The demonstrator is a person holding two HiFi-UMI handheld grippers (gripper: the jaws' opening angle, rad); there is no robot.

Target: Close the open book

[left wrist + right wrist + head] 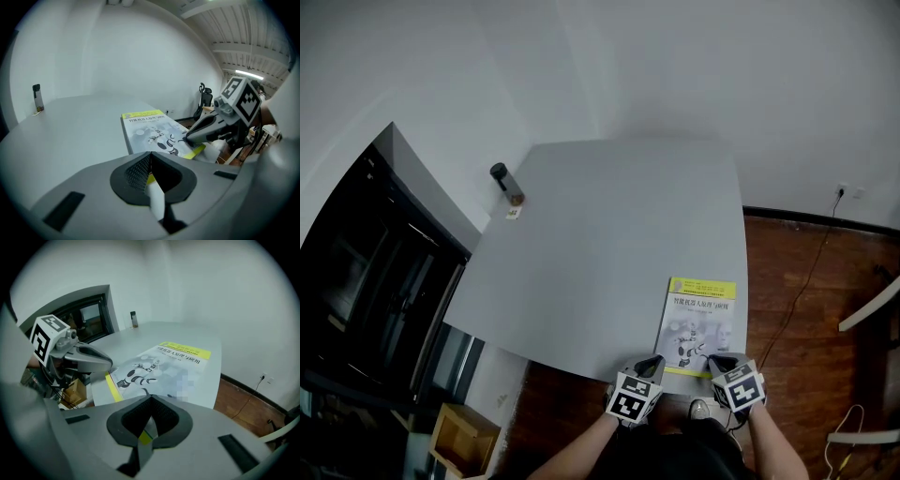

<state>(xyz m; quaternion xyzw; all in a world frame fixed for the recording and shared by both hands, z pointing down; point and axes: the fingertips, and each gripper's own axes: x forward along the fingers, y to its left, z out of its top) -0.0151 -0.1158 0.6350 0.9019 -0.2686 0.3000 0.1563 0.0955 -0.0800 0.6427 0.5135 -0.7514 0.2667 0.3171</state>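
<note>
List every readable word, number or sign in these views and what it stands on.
"智能机器人原理与应用", as best legible: title on the white paperback book with yellow bands.
Fine print on its yellow top band: too small to read.
Small white tag beside the dark cylinder: unreadable.
Square markers on left tongs and right tongs: patterns, no words.

The thin paperback book (698, 323) (150, 129) (164, 366), pale grey cover with yellow bands and a robot drawing, lies flat and already shut just before me (title strip at the far end), on the near right corner of the grey tabletop (600, 234).
</note>
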